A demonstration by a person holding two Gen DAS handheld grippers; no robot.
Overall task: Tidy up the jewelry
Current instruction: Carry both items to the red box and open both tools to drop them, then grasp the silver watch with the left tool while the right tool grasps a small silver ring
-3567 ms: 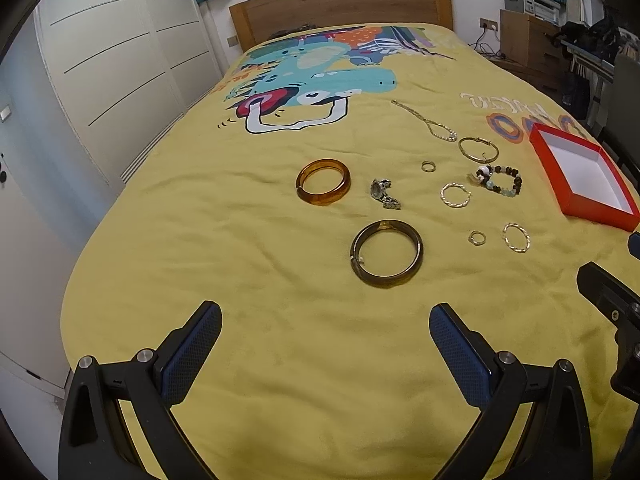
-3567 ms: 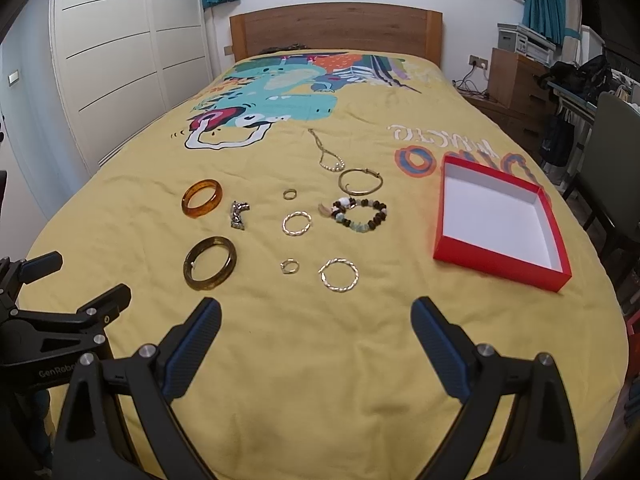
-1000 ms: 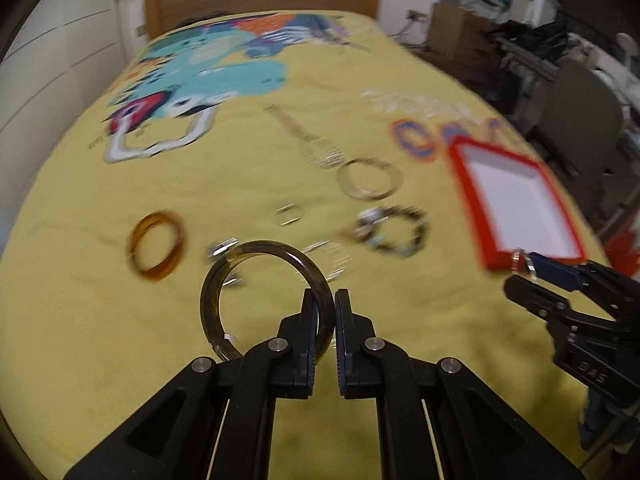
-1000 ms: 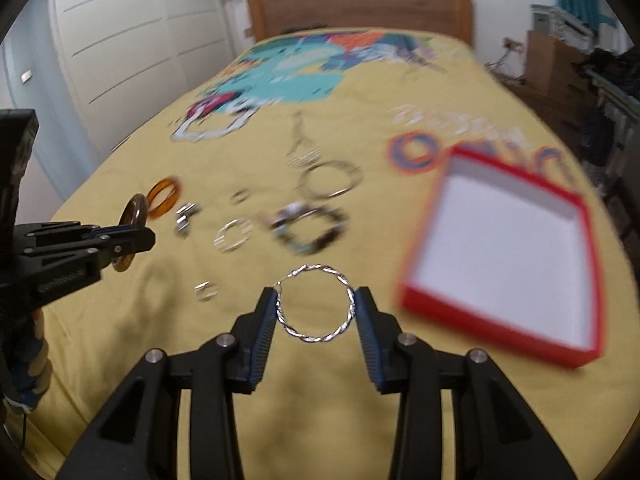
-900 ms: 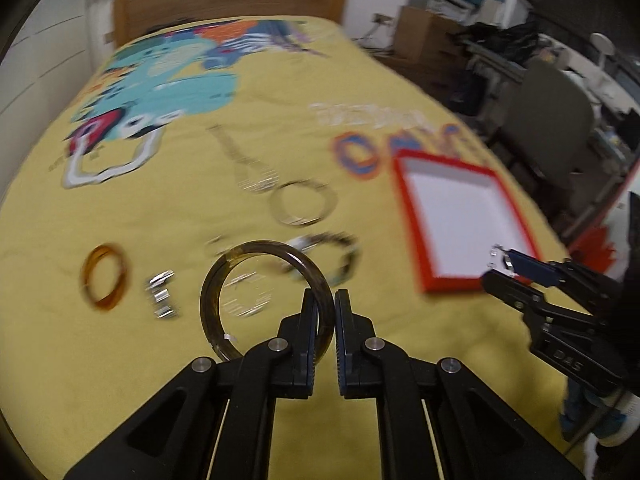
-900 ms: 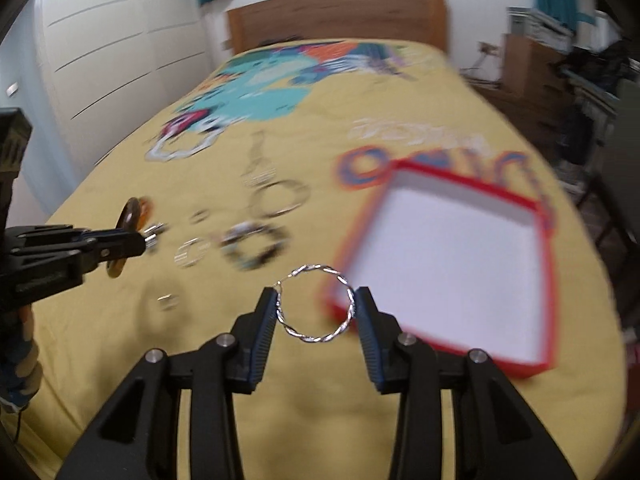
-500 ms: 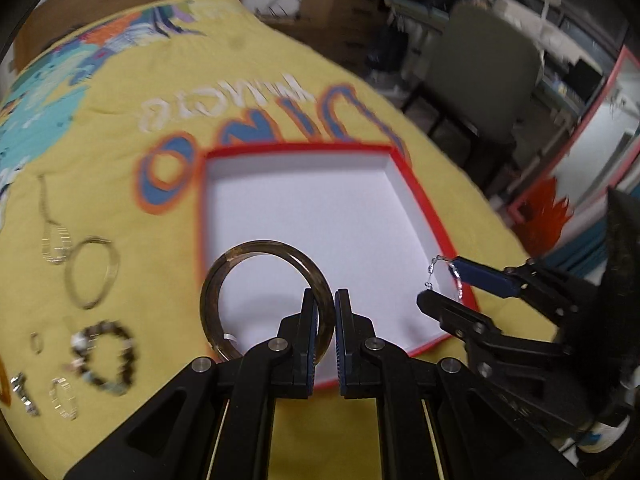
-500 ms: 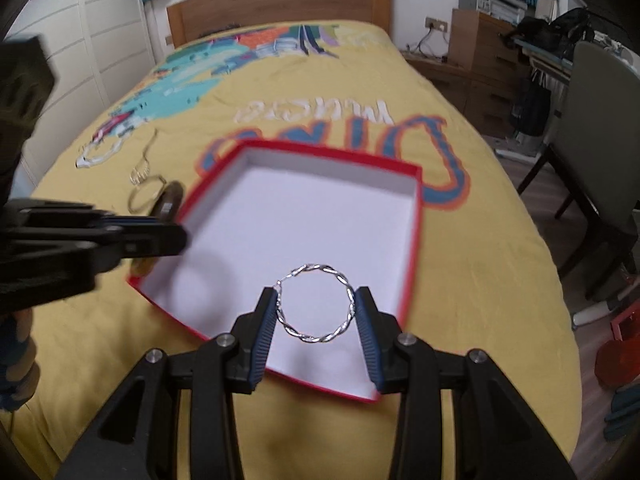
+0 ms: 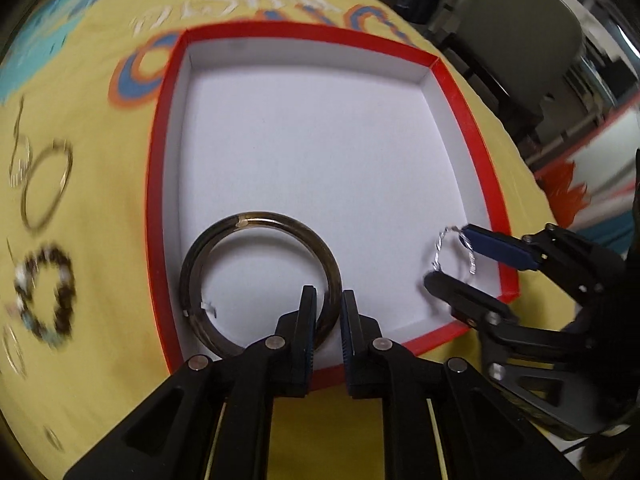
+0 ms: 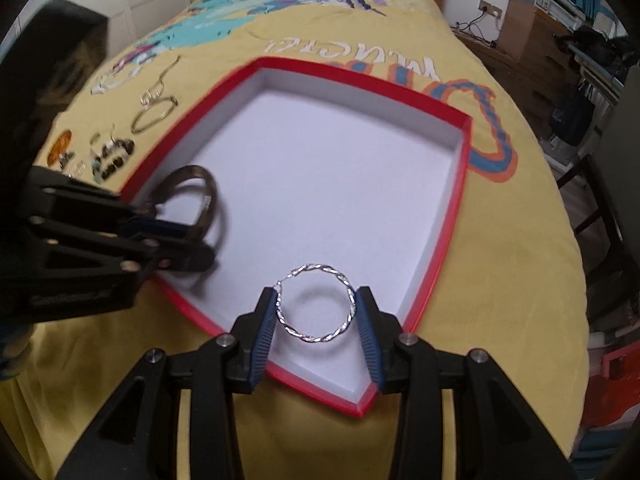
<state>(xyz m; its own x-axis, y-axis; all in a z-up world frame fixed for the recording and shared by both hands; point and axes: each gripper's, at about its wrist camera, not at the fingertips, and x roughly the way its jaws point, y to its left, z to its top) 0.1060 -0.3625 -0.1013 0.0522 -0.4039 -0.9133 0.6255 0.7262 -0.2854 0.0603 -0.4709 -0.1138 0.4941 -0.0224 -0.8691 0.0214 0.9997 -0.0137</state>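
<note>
A red box (image 9: 464, 120) with a white inside lies on the yellow bedspread; it also shows in the right wrist view (image 10: 460, 184). My left gripper (image 9: 327, 304) is shut on a dark brown bangle (image 9: 224, 236), held over the box's near left corner; the bangle also shows in the right wrist view (image 10: 210, 196). My right gripper (image 10: 316, 308) is shut on a twisted silver hoop (image 10: 348, 288), held over the box's near corner. In the left wrist view the hoop (image 9: 440, 248) and right gripper (image 9: 452, 256) are at the box's right edge.
Other jewelry lies on the bedspread left of the box: a beaded bracelet (image 9: 44, 292), a thin gold hoop (image 9: 46, 190), a chain (image 10: 160, 84), an amber bangle (image 10: 60, 146) and small rings. A chair (image 9: 532, 36) and furniture stand beyond the bed's right side.
Both grippers picked up their pieces from the bedspread and carried them right to the box. In the last half second both moved lower and closer over the box's inside.
</note>
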